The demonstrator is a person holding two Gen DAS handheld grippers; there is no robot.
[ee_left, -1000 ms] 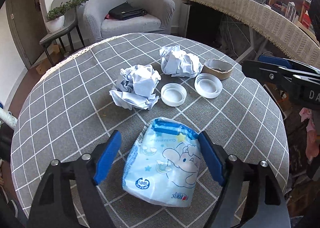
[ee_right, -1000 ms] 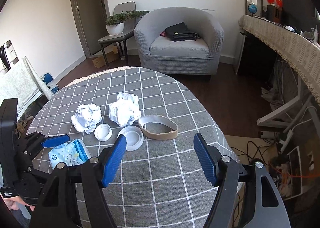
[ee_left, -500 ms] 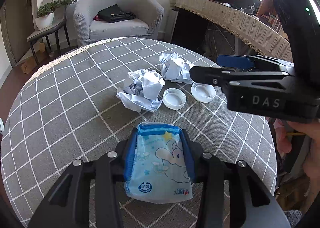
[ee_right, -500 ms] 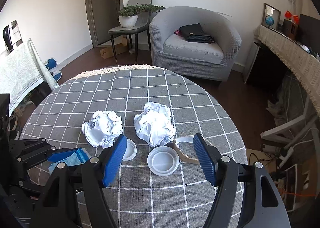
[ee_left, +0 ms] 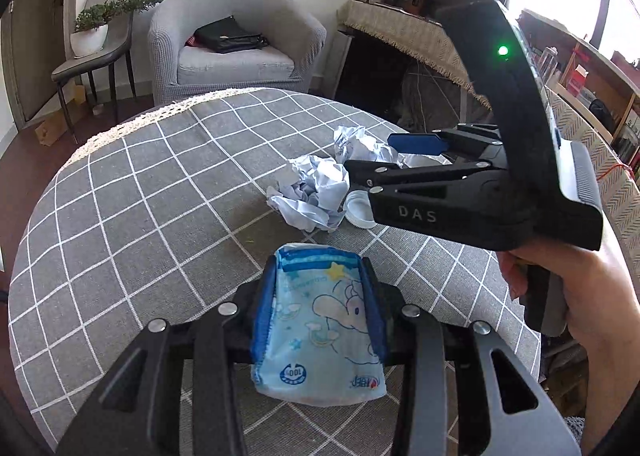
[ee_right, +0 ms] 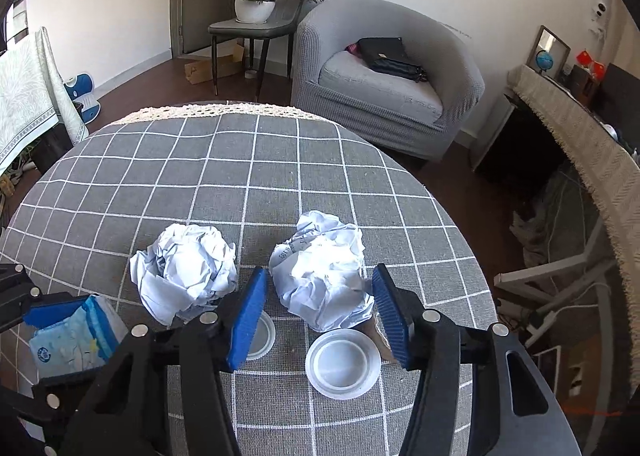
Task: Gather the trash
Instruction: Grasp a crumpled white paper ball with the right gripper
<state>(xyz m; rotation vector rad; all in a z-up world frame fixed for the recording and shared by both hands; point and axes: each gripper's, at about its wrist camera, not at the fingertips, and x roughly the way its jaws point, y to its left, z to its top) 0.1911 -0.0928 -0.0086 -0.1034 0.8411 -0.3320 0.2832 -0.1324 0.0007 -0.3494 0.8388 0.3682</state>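
My left gripper (ee_left: 320, 292) is shut on a light blue tissue pack (ee_left: 320, 320) with an elephant print, over the near part of the round table; the pack also shows in the right wrist view (ee_right: 72, 336). My right gripper (ee_right: 320, 308) is open, its blue pads on either side of a crumpled white paper ball (ee_right: 324, 276). A second paper ball (ee_right: 188, 276) lies to its left. A small white lid (ee_right: 260, 338) and a larger white lid (ee_right: 344, 364) lie just in front of the balls. A brown tape ring (ee_right: 378, 336) is mostly hidden behind the right finger.
The round table carries a grey checked cloth (ee_right: 248, 183). A grey armchair (ee_right: 384, 83) with a black bag, a chair with a potted plant (ee_right: 256, 7) and a long sideboard (ee_right: 580, 143) stand beyond the table.
My left gripper has closed on the tissue pack. My right gripper has moved forward and down to straddle the right paper ball, and its jaws have narrowed somewhat.
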